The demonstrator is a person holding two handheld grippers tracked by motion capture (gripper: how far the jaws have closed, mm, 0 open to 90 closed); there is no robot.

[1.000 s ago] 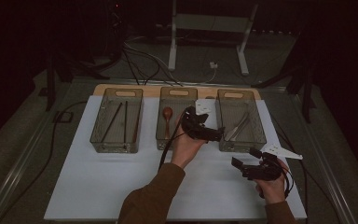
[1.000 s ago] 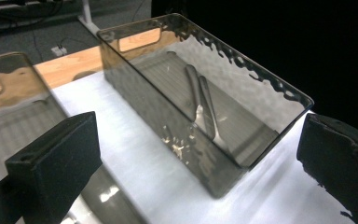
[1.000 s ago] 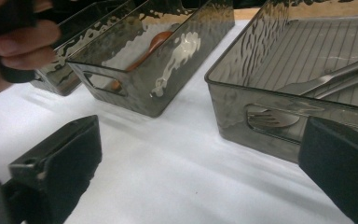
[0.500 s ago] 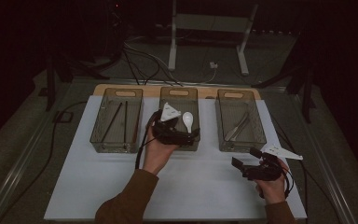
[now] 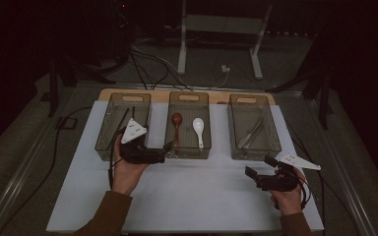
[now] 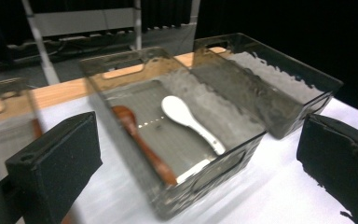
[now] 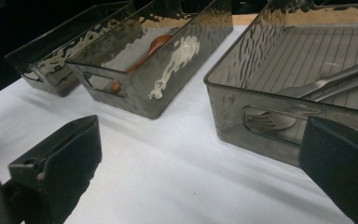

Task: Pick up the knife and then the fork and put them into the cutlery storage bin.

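Hovering empty and wide open just before the middle bin (image 5: 188,147), the left gripper (image 5: 163,152) is facing the white spoon (image 5: 198,131) lying inside beside the brown spoon (image 5: 176,127); sorting looks nearly done, the right gripper (image 5: 256,175) idling open.

three bins stand in a row on a mat (image 5: 192,196) at the table's far side. the left bin (image 5: 109,129) holds thin sticks. the middle bin (image 5: 189,101) holds two spoons side by side, one spoon (image 5: 176,125) left of the other spoon (image 5: 198,131). the right bin (image 5: 270,129) holds utensils (image 5: 250,134). behind the table, a stand (image 5: 221,29) and cables (image 5: 147,64) lie on the floor.
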